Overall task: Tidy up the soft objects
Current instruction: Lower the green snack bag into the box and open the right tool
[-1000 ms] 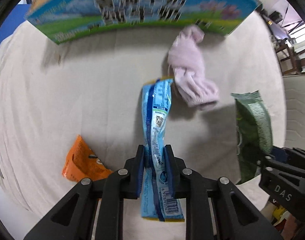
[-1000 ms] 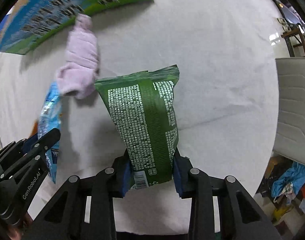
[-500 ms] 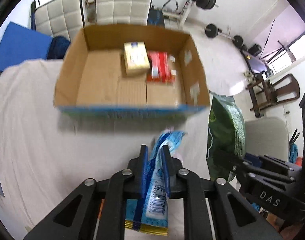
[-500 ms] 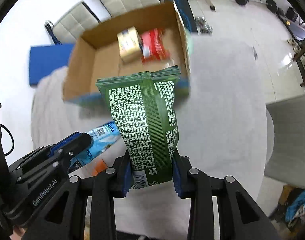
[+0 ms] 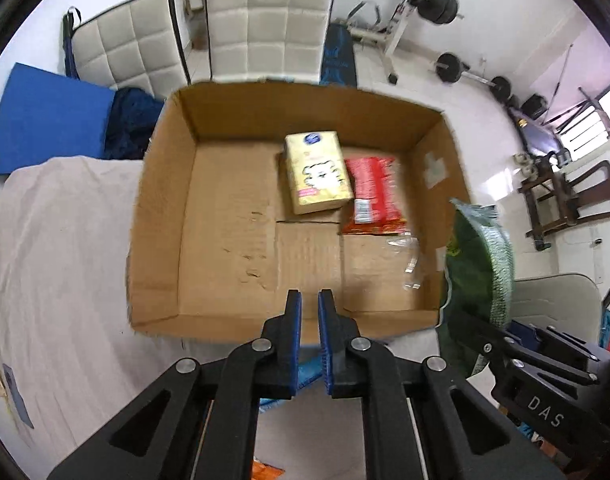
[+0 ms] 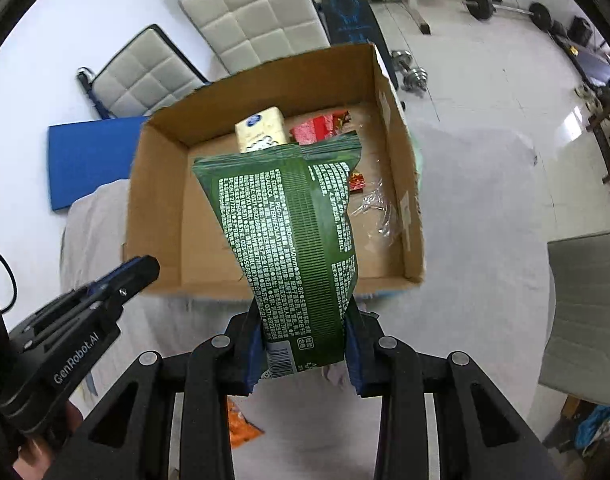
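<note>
An open cardboard box (image 5: 233, 216) stands on the cloth-covered table, with a yellow tissue pack (image 5: 317, 172) and a red snack bag (image 5: 372, 194) inside. My left gripper (image 5: 309, 320) is at the box's near wall, its jaws almost closed, with the blue packet (image 5: 307, 372) hanging below between them. My right gripper (image 6: 303, 344) is shut on a green snack bag (image 6: 293, 232), held upright over the box's near edge (image 6: 409, 208). The green bag also shows in the left wrist view (image 5: 479, 268).
An orange packet (image 6: 241, 426) lies on the table near me. A crumpled clear wrapper (image 5: 409, 258) lies in the box. Padded chairs (image 5: 265, 20), a blue mat (image 5: 45, 116) and gym weights stand behind the table. Another chair (image 6: 585, 312) is at the right.
Both grippers lifted from the table and moved forward to the box. The blue packet has slid down and now only shows below the left fingers. The pink cloth is out of view.
</note>
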Tool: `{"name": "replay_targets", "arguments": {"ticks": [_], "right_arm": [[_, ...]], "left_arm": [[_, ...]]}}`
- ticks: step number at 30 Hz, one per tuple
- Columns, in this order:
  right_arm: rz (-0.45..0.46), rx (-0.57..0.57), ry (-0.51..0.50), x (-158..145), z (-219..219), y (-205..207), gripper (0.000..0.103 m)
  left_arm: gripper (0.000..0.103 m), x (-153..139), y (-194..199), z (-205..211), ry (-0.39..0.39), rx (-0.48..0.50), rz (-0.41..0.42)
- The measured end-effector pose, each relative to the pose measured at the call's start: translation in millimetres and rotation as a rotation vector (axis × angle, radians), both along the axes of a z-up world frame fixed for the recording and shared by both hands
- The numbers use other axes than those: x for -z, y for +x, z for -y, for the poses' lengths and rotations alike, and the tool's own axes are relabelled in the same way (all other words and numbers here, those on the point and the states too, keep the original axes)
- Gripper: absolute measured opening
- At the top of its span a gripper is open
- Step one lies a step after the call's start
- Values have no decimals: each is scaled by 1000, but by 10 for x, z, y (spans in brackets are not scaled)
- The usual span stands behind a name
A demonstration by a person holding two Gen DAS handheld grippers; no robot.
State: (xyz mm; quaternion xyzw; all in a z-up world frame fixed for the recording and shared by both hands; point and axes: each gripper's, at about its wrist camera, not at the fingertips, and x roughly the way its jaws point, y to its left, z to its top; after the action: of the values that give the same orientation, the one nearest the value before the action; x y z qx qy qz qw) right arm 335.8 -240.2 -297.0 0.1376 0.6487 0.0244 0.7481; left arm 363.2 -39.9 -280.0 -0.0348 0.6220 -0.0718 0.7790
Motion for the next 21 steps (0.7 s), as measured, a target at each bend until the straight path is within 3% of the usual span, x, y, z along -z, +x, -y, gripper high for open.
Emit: {"name": "replay_targets", "arguments": {"ticks": [8,14,16,18,20,21], "right_arm": [[-98,39,-82,679,-35,411,36],[-132,16,-124,941,-68,574,37],[-145,-8,-130,992,-90,606,40],[-152,-23,-103,1008,-99,612,65],[-144,-27,-114,970,-120,600,82],[-130,-38,-125,932,-138,589,86]], "left_arm": [[7,483,371,-69,0,-20,-90],[7,673,481,-82,14,-9,-118],[12,709,498,-86,27,-10,-134],[22,740,500,-104,57,-30,-151],[27,749,491,-116,61,-37,-155],[31,740,482,-126,50,-41,-151]]}}
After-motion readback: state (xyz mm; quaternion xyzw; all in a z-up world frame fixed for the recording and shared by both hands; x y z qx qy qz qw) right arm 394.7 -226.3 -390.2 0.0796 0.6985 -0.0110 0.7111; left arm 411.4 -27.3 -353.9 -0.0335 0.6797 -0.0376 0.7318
